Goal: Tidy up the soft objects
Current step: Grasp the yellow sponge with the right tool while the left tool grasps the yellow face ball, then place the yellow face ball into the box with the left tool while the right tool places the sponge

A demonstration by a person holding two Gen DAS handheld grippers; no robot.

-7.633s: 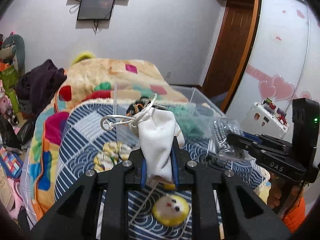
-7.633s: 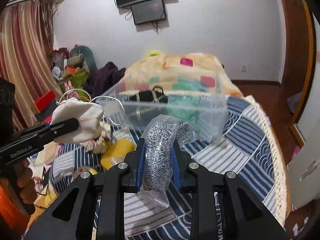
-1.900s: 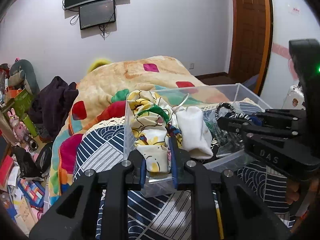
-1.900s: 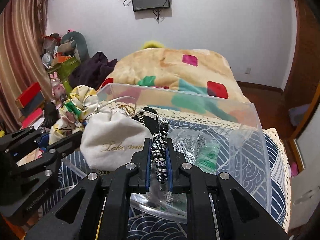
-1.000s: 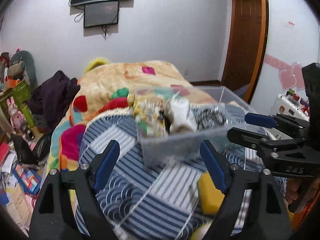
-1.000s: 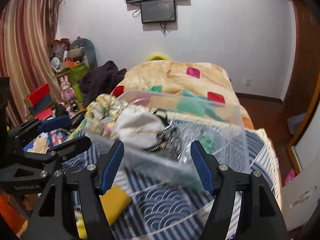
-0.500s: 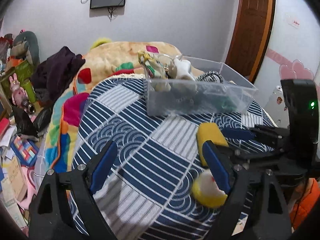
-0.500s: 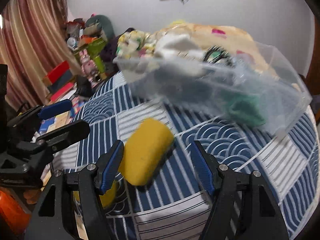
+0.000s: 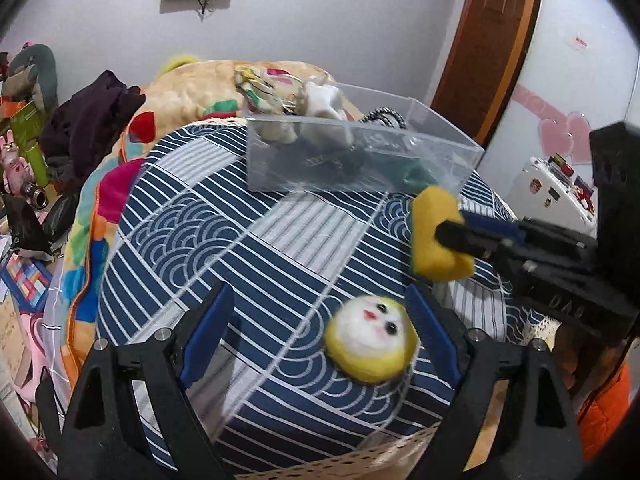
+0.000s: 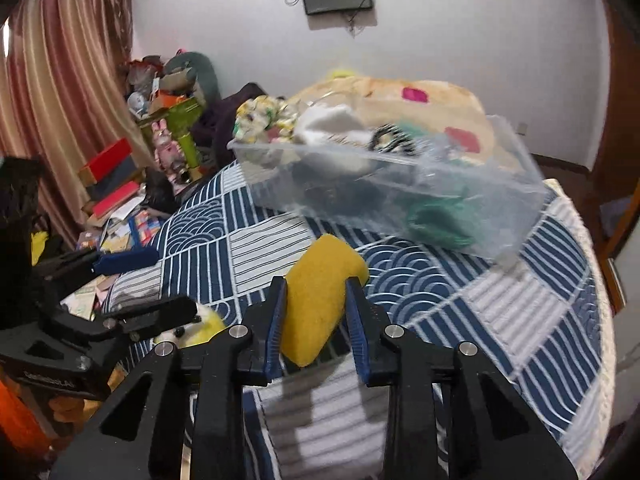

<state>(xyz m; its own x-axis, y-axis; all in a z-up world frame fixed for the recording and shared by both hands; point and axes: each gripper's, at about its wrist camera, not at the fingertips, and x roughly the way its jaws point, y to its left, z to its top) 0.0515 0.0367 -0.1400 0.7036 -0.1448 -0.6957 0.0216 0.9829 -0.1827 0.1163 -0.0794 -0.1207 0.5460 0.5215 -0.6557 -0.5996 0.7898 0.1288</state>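
Note:
A clear plastic bin holding cloth items stands at the far side of the blue patterned bedspread; it also shows in the right wrist view. My right gripper is shut on a yellow sponge, which also shows in the left wrist view. My left gripper is open, its jaws either side of a round yellow-and-white plush face lying on the bed.
A beige quilt with coloured patches lies behind the bin. Toys, boxes and dark clothes crowd the left side. A wooden door and a white cabinet are on the right.
My right gripper has closed on the yellow sponge. My left gripper has come down around the plush face. Earlier, both grippers let go of their items in the bin and drew back.

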